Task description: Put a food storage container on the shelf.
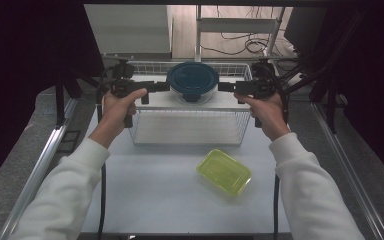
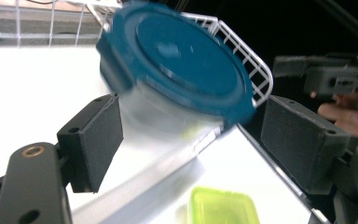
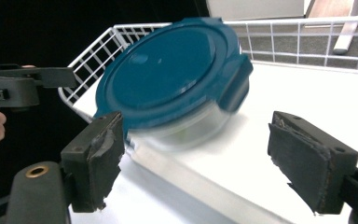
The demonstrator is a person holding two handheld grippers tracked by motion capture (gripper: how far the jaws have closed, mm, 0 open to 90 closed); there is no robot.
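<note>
A round clear container with a dark teal clip lid [image 1: 192,80] stands on a white surface at the back of a white wire basket [image 1: 187,142]. My left gripper [image 1: 162,87] is just left of it and my right gripper [image 1: 225,86] just right, both level and pointing inward. In the left gripper view the container [image 2: 186,60] lies beyond the open gripper [image 2: 198,140], clear of both pads. The right gripper view shows the container [image 3: 168,74] ahead of the wide-open gripper [image 3: 203,158], which holds nothing.
A yellow-green rectangular container [image 1: 224,171] lies on the white table in front of the basket, right of centre, and also appears in the left gripper view [image 2: 221,205]. The basket's wire walls [image 3: 93,51] rise around the round container. Dark frame posts flank the table.
</note>
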